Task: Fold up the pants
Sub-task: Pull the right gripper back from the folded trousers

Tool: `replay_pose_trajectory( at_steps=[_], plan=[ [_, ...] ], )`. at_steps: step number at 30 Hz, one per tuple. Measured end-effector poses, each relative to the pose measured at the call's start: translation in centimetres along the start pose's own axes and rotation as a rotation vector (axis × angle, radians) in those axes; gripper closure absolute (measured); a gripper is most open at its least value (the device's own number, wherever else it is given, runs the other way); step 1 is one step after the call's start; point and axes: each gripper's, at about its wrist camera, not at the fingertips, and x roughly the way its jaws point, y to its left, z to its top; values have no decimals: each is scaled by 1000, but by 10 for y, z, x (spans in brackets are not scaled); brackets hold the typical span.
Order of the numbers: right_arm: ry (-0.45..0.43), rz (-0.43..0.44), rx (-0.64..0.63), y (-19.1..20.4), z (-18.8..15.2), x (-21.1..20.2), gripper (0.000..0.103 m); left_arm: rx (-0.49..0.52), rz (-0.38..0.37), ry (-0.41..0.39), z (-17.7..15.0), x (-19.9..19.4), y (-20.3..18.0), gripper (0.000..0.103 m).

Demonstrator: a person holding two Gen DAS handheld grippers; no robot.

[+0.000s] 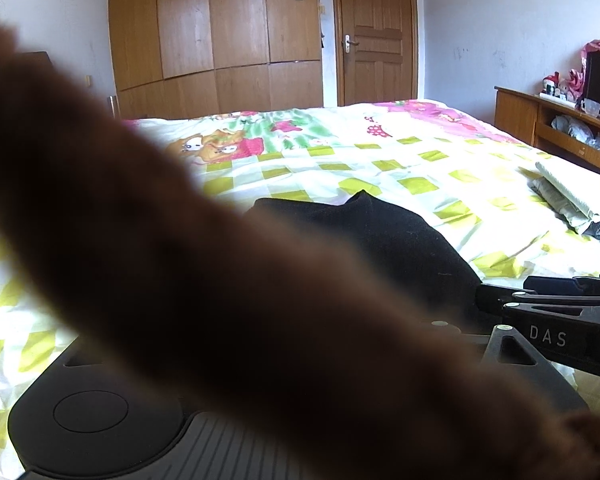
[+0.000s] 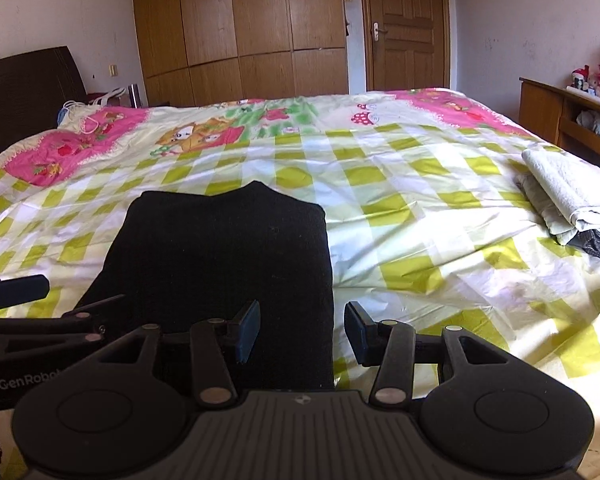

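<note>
I see the pants point(image 2: 220, 264), black and folded into a long block, lying on the checked bed cover point(image 2: 420, 240) at centre left of the right wrist frame, running from mid-frame down to my right gripper point(image 2: 302, 330). Its fingers point(image 2: 249, 330) stand apart with nothing between them; the left one sits over the pants' near end, the right one over bare cover just beside the cloth edge.

At the lower left of that frame the left gripper point(image 2: 18, 286) reaches in, one blue-padded finger visible above the cover near the pants' left edge.

In the left wrist frame a blurred brown sleeve point(image 1: 180, 260) crosses from upper left to lower right and hides that gripper's fingers, so I cannot tell how they stand. The pants point(image 1: 380, 236) show behind it at centre.

A stack of folded laundry point(image 2: 568, 204) lies at the right edge.
</note>
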Motion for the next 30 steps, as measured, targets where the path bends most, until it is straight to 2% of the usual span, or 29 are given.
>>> replay_pose_trajectory(
  at_steps=[10,26,30],
  plan=[
    [92,-32,-20,10,-6,-4,44,-33,-23,33,-9,-3,3,9],
    [105,-57,-35,14,-11,-12,44,-56,-25,88,-16,-5,6,4],
    [109,-53,-32,14,-13,-13,44,-40,-4,105,-18,-3,4,4]
  ],
)
